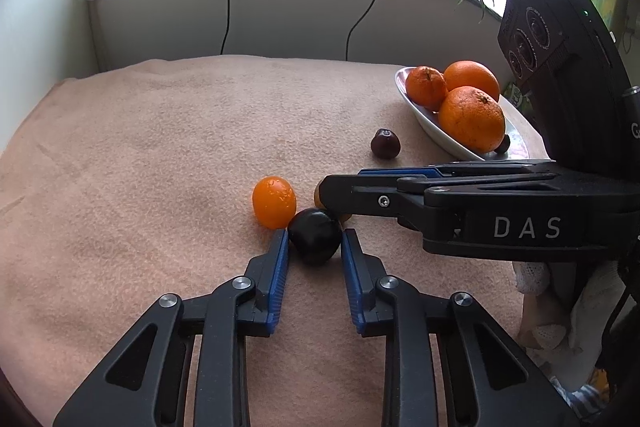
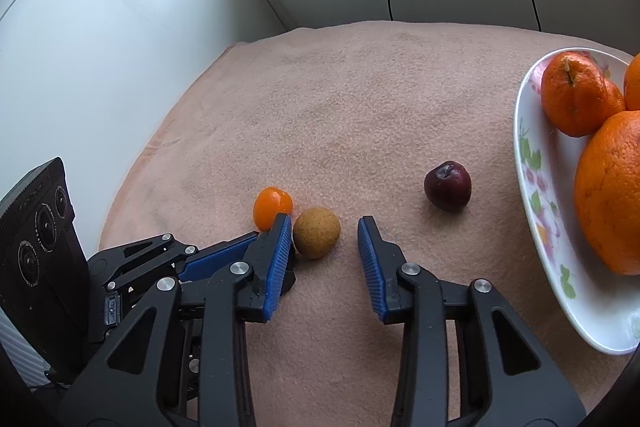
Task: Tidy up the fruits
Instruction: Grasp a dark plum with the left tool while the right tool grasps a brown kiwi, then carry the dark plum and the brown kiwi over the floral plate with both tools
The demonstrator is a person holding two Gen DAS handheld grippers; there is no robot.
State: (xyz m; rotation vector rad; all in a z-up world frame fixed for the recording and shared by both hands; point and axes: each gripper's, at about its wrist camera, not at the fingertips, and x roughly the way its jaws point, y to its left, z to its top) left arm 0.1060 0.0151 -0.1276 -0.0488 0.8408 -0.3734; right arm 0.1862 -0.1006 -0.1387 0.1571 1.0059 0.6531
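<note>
Left hand-held gripper [image 1: 314, 241], jaws apart, straddles a dark plum [image 1: 315, 235] on the tabletop [image 1: 160, 147]; right hand-held gripper [image 2: 324, 231], also apart, brackets the tan fruit [image 2: 316, 233] just beyond, plate [image 2: 532, 187] far right.

Peach fuzzy cloth [image 2: 360, 99] on bench. White oval plate with pink-green floral print [image 2: 536, 187] holds orange citrus fruits [image 2: 576, 95]. Dark maroon round fruit [image 2: 447, 187], tan speckled ball fruit [image 2: 316, 233], blue ribbed claw pads [image 2: 370, 259].
</note>
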